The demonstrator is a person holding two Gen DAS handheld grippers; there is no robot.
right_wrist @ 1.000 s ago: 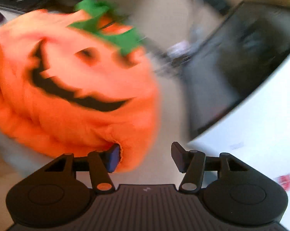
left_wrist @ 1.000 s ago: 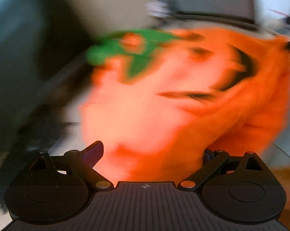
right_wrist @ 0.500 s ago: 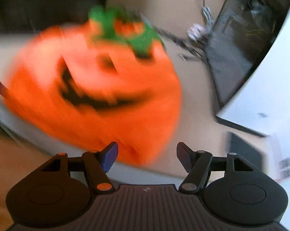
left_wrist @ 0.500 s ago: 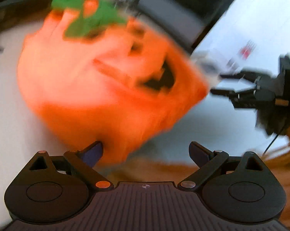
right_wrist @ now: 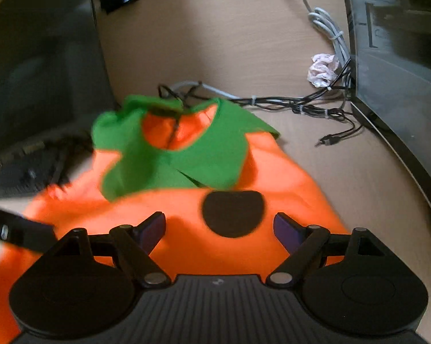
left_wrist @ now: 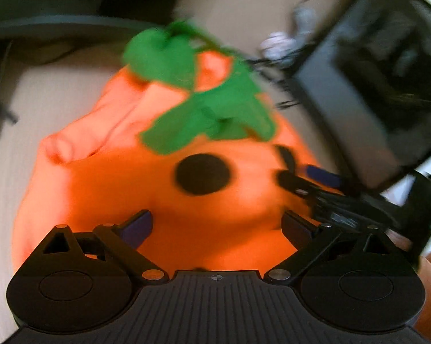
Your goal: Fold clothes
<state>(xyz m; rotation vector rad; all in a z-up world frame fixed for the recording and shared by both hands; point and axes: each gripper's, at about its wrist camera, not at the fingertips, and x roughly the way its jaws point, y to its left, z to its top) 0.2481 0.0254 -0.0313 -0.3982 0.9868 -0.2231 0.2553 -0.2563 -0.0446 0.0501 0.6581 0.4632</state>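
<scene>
An orange pumpkin costume with a green leaf collar and black face patches lies on a tan wooden surface. It also shows in the right wrist view, with its collar towards the far side. My left gripper is open just above the costume's near part. My right gripper is open over the costume near a black eye patch. The right gripper also shows in the left wrist view at the costume's right edge. Neither gripper holds cloth.
A tangle of black and white cables and a crumpled white scrap lie beyond the costume. A dark glass-fronted unit stands at the right. A dark object stands at the left.
The costume has gone from hanging in the air to lying on the surface. Both grippers have come in low over it and stay open.
</scene>
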